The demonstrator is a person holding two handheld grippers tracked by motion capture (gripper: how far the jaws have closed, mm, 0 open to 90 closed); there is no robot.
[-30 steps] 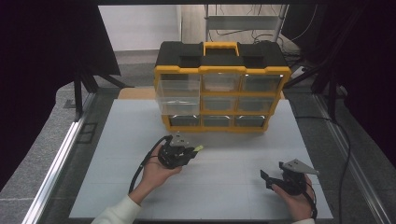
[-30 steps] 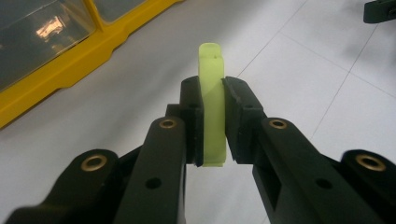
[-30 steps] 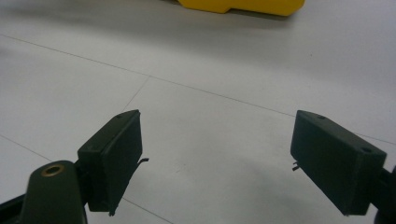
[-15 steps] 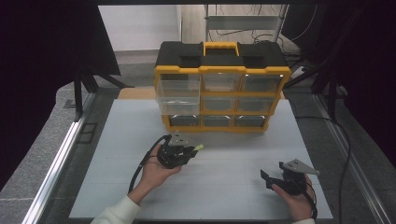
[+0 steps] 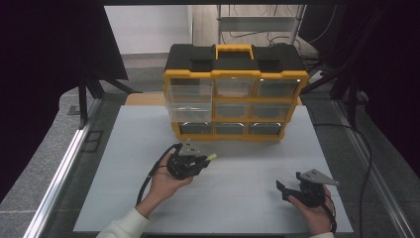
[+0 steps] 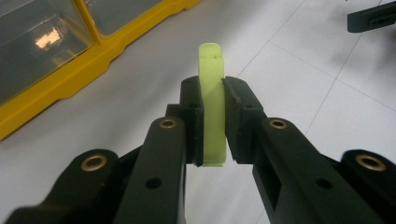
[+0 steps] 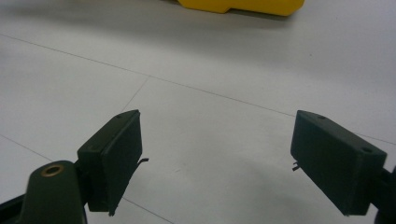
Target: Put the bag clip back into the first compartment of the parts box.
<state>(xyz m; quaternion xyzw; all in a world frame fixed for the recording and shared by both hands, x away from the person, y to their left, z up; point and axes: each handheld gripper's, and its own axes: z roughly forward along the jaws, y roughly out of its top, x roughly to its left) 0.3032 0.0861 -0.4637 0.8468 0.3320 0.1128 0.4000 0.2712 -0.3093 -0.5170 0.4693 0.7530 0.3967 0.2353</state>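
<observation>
My left gripper [image 5: 204, 159] [image 6: 214, 91] is shut on a flat lime-green plastic piece [image 6: 213, 100] [image 5: 211, 157], which sticks out past the jaw tips toward the yellow-and-black drawer organizer [image 5: 233, 94] [image 6: 51, 91]. That gripper hovers over the white table [image 5: 247, 163] in front of the organizer's lower left drawers. Low at the right front of the table, my right gripper [image 5: 283, 191] [image 7: 224, 158] stands open with bare table between its jaws. In the left gripper view the right gripper's jaw tip [image 6: 371, 19] shows at the far top right.
The organizer has clear drawers in three rows and a yellow handle [image 5: 233, 49] on top. Metal rails [image 5: 59, 168] run along the table's left side and a black cable [image 5: 364, 163] trails down its right side. Dark curtains flank the scene.
</observation>
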